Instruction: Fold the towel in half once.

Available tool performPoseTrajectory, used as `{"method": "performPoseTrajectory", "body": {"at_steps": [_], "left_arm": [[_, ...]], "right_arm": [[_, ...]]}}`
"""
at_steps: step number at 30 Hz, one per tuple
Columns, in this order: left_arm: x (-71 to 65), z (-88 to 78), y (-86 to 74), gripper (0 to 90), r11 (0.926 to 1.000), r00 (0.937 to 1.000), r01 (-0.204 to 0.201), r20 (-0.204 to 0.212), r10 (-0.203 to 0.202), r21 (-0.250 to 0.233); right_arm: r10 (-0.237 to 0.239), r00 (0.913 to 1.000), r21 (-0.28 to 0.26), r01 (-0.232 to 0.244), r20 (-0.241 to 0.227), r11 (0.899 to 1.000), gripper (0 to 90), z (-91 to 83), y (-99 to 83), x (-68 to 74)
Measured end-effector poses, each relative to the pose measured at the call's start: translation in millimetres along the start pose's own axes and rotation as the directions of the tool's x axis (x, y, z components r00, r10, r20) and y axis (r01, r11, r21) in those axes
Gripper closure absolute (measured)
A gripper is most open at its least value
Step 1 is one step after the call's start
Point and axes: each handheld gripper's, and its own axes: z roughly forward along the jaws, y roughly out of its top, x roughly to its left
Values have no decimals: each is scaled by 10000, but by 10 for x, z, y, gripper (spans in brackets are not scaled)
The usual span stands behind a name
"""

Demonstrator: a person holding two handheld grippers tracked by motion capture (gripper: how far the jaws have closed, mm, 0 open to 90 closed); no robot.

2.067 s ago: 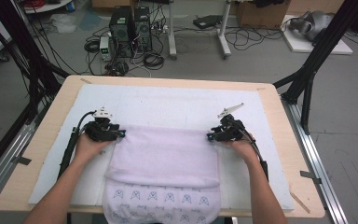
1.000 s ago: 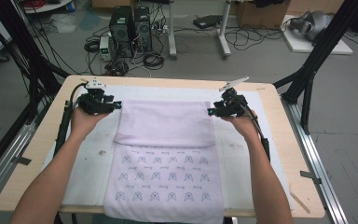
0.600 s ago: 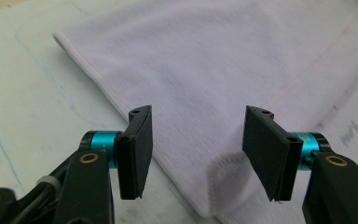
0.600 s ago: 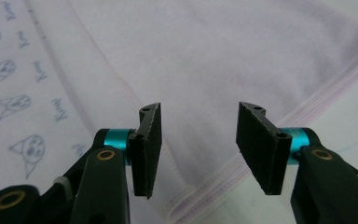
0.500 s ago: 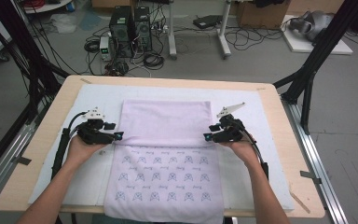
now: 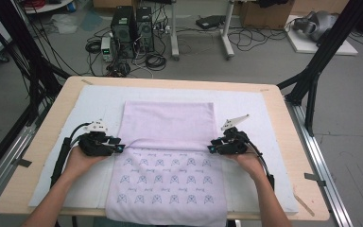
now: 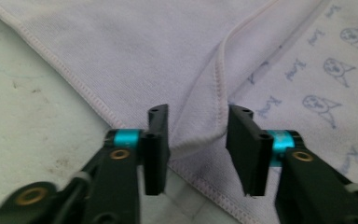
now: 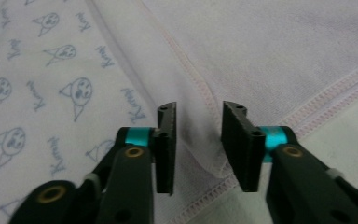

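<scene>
Centrally in the high view, the table (image 6: 283, 101) carries a white mat (image 6: 260, 118) that leaves a bare wooden border on all sides. The towel (image 6: 168, 125) lies down the middle of the mat; its near end hangs over the bottom edge of the table. Open mat remains to the left and right of the towel and in a strip beyond its far edge. Around the table stand black frame struts (image 6: 319, 56) at upper left and upper right, with computer towers (image 6: 132, 26) and cables on the grey floor at the top of the frame.

The far part of the towel is folded back, plain side up, over the printed part; the fold edge runs across the middle of the frame. The left gripper (image 6: 118, 147) sits at the left end of that edge, the right gripper (image 6: 211, 148) at the right end.

Each gripper has just been closing. In the left gripper view (image 7: 196, 140) and the right gripper view (image 8: 198, 140), the jaws stand partly apart, with the raised towel corner between them, the pads not yet pressing it.
</scene>
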Motion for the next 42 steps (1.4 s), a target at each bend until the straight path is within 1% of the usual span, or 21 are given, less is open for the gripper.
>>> {"method": "performPoseTrajectory", "body": {"at_steps": [3,6,8,12,14,15,17,18,20,21,22,23,26,28,29,30,33,36,39,41,42], "left_arm": [[-23,-7,-7,768,9997,9997,-241,84,241,-53],[-66,-34,-10,841,9986,9986,-519,45,520,-122],[-97,-71,-17,859,9977,9978,-654,29,655,-184],[-162,-188,-50,862,9962,9968,-789,90,793,-356],[-205,-254,-75,841,9951,9952,-939,229,946,-326],[-235,-291,-91,806,9947,9949,-986,190,992,-292],[-263,-336,-109,716,9947,9948,-987,214,993,-275],[-278,-355,-114,682,9945,9950,-984,162,990,-346],[-298,-385,-109,594,9944,9955,-943,-106,939,-485],[-297,-391,-101,561,9942,9956,-939,-90,936,-534],[-298,-384,-93,565,9943,9959,-903,-62,901,-573],[-296,-373,-89,569,9942,9958,-919,-43,918,-559],[-287,-304,-77,641,9947,9953,-941,186,949,-420],[-288,-243,-74,667,9947,9945,-999,281,1007,-259],[-288,-223,-76,675,9947,9943,-1015,303,1021,-186],[-287,-197,-78,676,9950,9946,-991,310,993,-79],[-284,-138,-89,677,9942,9941,-1025,396,1012,330],[-298,-98,-97,685,9915,9924,-1161,488,1133,589],[-318,-62,-111,704,9889,9909,-1274,540,1235,766],[-321,-52,-122,703,9886,9904,-1320,504,1285,720],[-319,-52,-129,704,9903,9914,-1227,535,1193,654]], "right_arm": [[-134,9998,87,135,-114,9999,764,-14,-6,24],[-412,9986,2,412,-318,9992,830,-45,6,68],[-519,9975,-95,515,-483,9986,852,-79,17,114],[-932,9940,-257,918,-571,9954,858,-165,33,228],[-1084,9918,-292,1067,-674,9939,851,-215,28,273],[-1129,9906,-259,1112,-768,9935,845,-243,25,295],[-1281,9891,-287,1264,-719,9916,820,-293,24,336],[-1237,9896,-359,1213,-737,9920,811,-318,27,350],[-1309,9891,-569,1271,-676,9903,759,-352,39,361],[-1203,9910,-674,1163,-589,9909,742,-359,43,352],[-1094,9921,-710,1050,-611,9919,731,-359,43,337],[-1010,9937,-685,975,-482,9929,713,-349,41,315],[-703,9969,-824,671,-354,9943,695,-327,46,256],[-534,9980,-1193,490,-342,9917,691,-345,65,230],[-473,9985,-1316,434,-269,9903,690,-357,75,226],[-527,9985,-1325,500,-172,9899,681,-355,78,217],[-254,9997,-909,258,49,9955,639,-289,54,169],[-104,9999,-736,108,55,9972,640,-214,48,134],[-3,9996,-844,26,266,9964,650,-153,121,100],[38,9991,-826,-3,422,9966,652,-104,195,78],[59,9990,-762,-24,453,9971,653,-74,235,73]]}}
